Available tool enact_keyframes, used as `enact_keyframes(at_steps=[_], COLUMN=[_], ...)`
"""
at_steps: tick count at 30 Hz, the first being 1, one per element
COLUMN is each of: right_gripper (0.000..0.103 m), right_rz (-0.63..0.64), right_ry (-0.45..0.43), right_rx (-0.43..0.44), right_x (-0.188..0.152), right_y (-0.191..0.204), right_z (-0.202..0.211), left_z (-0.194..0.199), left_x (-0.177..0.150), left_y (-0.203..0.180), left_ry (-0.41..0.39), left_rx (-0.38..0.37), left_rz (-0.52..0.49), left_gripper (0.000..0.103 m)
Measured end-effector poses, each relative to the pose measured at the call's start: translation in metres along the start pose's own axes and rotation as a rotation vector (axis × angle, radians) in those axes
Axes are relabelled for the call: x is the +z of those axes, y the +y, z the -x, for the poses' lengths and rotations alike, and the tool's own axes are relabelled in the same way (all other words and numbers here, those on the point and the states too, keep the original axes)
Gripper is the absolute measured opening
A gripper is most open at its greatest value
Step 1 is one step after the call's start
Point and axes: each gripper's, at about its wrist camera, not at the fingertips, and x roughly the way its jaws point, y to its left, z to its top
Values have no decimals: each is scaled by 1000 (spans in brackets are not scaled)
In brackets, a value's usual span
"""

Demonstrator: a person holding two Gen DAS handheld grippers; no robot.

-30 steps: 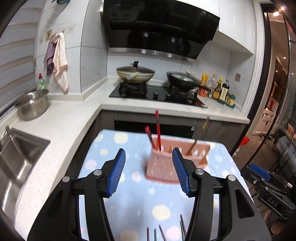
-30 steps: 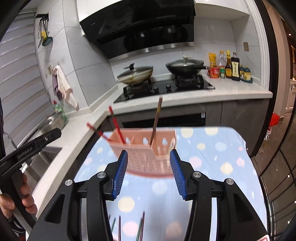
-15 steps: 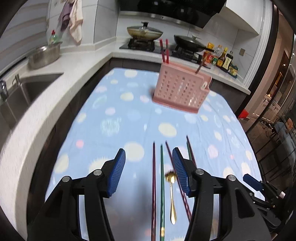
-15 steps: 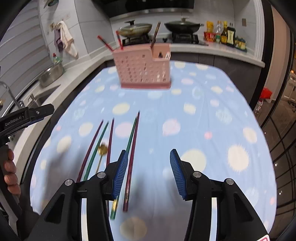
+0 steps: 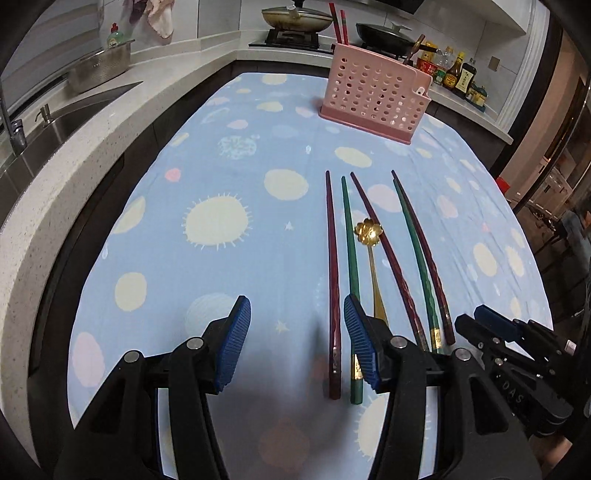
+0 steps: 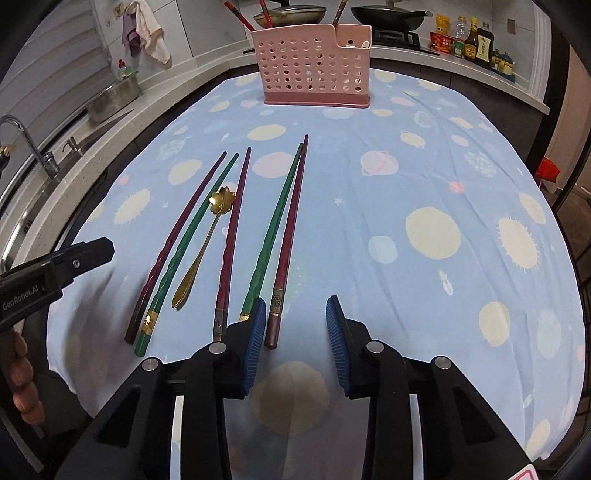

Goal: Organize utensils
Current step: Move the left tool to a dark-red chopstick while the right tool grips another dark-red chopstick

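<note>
Several dark red and green chopsticks (image 5: 332, 266) (image 6: 291, 221) lie side by side on the blue spotted cloth, with a gold flower-bowled spoon (image 5: 371, 254) (image 6: 207, 243) among them. A pink perforated utensil holder (image 5: 373, 92) (image 6: 314, 66) stands at the far end with a few red chopsticks in it. My left gripper (image 5: 297, 339) is open and empty, low over the near ends of the leftmost chopsticks. My right gripper (image 6: 295, 339) is open and empty, over the near end of the rightmost red chopstick.
A white counter with a sink (image 5: 62, 122) and a steel bowl (image 5: 99, 66) runs along the left. A stove with pans (image 6: 388, 18) and sauce bottles (image 6: 476, 40) are behind the holder. The table's right edge drops to the floor.
Both grippers have pulled back from the holder and tilted down toward the near end of the table, so the chopsticks and spoon now lie right in front of the open fingers.
</note>
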Motion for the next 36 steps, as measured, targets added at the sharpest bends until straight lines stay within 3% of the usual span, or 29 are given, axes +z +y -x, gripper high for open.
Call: enact_keyframes(at_steps=[22, 30, 36], right_gripper=[8, 7, 7], right_rz=[2, -12, -14], right_ry=[21, 23, 23], right_rx=[-15, -10, -10], right_x=[-3, -6, -6], right_y=[-1, -6, -6], right_z=[-13, -12, -12], left_z=[-14, -19, -20], left_x=[-32, -35, -36], left_y=[-12, -13, -13], left_ry=[83, 86, 73], left_rx=[-32, -26, -5], left_rz=[-46, -57, -73], left_gripper=[50, 49, 42])
